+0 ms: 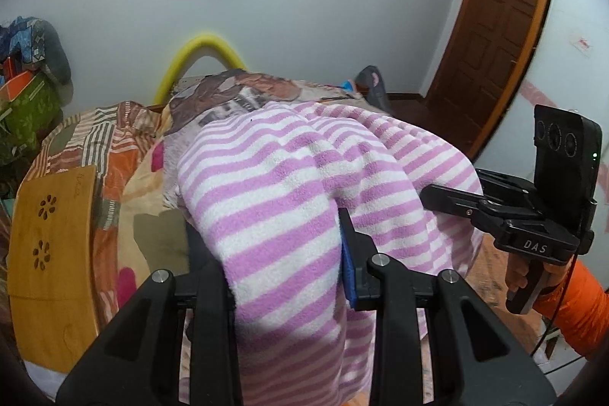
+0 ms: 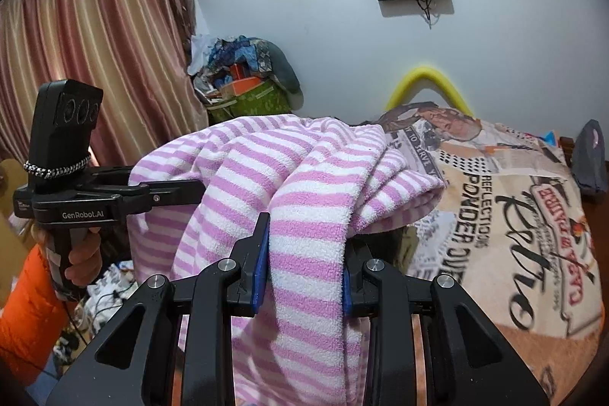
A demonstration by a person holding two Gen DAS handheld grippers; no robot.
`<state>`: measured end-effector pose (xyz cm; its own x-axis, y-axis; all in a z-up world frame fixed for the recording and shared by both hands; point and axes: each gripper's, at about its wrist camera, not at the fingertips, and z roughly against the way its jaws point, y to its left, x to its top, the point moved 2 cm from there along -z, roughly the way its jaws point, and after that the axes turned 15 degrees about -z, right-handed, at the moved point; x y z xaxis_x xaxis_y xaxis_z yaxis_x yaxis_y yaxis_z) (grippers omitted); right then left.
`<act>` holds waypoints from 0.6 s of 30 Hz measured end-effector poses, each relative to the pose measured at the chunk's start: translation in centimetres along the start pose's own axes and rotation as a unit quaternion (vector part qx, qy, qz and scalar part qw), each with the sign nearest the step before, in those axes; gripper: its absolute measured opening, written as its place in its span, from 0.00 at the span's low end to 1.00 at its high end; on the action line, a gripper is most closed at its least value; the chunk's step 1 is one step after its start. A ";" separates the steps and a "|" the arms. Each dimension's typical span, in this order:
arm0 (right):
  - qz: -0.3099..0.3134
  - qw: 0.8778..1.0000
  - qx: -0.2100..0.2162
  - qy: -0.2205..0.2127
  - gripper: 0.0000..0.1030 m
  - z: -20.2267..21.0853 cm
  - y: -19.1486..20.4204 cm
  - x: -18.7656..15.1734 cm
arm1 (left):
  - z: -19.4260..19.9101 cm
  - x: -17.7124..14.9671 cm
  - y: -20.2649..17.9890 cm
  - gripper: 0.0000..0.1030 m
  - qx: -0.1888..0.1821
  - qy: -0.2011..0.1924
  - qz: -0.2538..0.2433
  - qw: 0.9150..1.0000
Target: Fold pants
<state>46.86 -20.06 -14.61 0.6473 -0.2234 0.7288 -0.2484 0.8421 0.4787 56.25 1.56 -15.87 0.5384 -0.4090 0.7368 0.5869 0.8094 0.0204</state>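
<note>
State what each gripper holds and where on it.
Both hold the striped pants. The left gripper and right gripper each pinch a bunched fold of the fleece; which part of the pants cannot be told.

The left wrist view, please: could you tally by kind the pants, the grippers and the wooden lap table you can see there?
Striped pants: 1
Grippers: 2, the left gripper and the right gripper, each shut on the pants
Wooden lap table: 1
Total: 4
</note>
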 end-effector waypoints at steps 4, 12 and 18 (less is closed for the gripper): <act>-0.009 1.000 -0.006 0.015 0.26 -4.7 -1.4 0.5 | -4.1 -0.9 3.6 0.30 0.004 0.014 0.005 1.000; 0.005 0.998 -0.037 0.047 0.26 -14.1 -5.2 0.3 | -13.4 -4.7 9.6 0.33 -0.003 0.063 0.050 0.997; -0.006 0.996 -0.060 0.061 0.28 -16.7 -6.7 -0.7 | -16.0 -7.7 11.7 0.54 0.023 0.075 0.055 0.995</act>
<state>60.10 -17.36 -26.48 0.7342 -0.1792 0.6549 -0.1566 0.8938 0.4201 68.68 7.43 -32.15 0.6845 -0.3724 0.6267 0.4932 0.8697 -0.0219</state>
